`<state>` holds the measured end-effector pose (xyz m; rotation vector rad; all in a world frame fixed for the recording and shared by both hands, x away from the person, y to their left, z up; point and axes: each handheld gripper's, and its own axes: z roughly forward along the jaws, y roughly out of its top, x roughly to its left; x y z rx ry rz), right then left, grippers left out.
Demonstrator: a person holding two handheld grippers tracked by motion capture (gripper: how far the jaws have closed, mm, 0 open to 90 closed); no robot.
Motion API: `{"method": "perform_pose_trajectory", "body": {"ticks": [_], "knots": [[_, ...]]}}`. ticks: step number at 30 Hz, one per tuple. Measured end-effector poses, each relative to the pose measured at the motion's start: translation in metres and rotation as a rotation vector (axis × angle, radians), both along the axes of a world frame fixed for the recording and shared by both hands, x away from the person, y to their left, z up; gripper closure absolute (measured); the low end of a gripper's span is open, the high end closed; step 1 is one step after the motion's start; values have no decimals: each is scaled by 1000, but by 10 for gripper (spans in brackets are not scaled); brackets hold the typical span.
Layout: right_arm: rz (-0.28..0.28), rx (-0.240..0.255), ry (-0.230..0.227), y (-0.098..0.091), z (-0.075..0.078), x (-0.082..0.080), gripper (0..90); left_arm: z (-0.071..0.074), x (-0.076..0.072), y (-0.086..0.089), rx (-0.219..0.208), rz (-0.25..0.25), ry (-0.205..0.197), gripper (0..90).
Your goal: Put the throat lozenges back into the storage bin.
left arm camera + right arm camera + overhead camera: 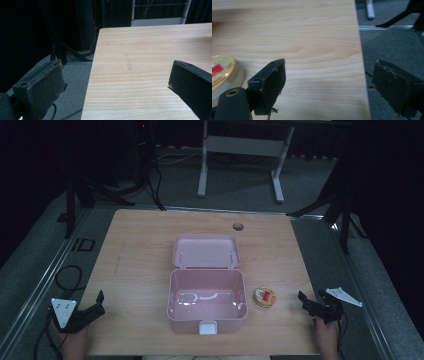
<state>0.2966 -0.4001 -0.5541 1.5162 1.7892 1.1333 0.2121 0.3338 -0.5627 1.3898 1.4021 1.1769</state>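
Tin (264, 297) is sitting on the table (140, 245), small, round and gold with a red label, just beside the right wall of the open pink box (207, 301), and I am taking it as the nearest thing to my right gripper (303, 301). That gripper is hovering at the table's right edge, near the tin but apart from it, jaws pointing toward it and spread wide with nothing between them. In the right gripper view the tin (223, 75) is peeking in at the left, just beyond my left-hand jaw, while the other jaw is hanging out past the table's edge over the grey floor (392, 47). My left gripper (98, 303) is waiting at the table's front-left corner, well apart from the box and farther still from the tin, which is lying across the box from it. In the left gripper view its jaws are gaping too, one over the floor, one over bare wood (150, 62). The box is standing at the middle front, its lid (205, 251) lying flat behind it.
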Motion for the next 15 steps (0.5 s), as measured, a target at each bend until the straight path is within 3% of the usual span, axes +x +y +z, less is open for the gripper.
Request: {"method": "perform_pose_trajectory", "body": {"ticks": [1, 2, 4, 7, 15], "knots": [[0, 0, 0, 0, 0, 0, 120, 0, 0, 0, -3, 0, -1, 4], [44, -6, 7, 0, 0, 1, 120, 0, 0, 1, -9, 1, -3, 4], [60, -14, 15, 0, 0, 1, 120, 0, 0, 1, -11, 0, -2, 4], [127, -15, 38, -2, 1, 1, 120, 0, 0, 1, -9, -9, 1, 4], [389, -102, 153, -5, 10, 0, 136, 0, 0, 2, -24, -19, -1, 4]]}}
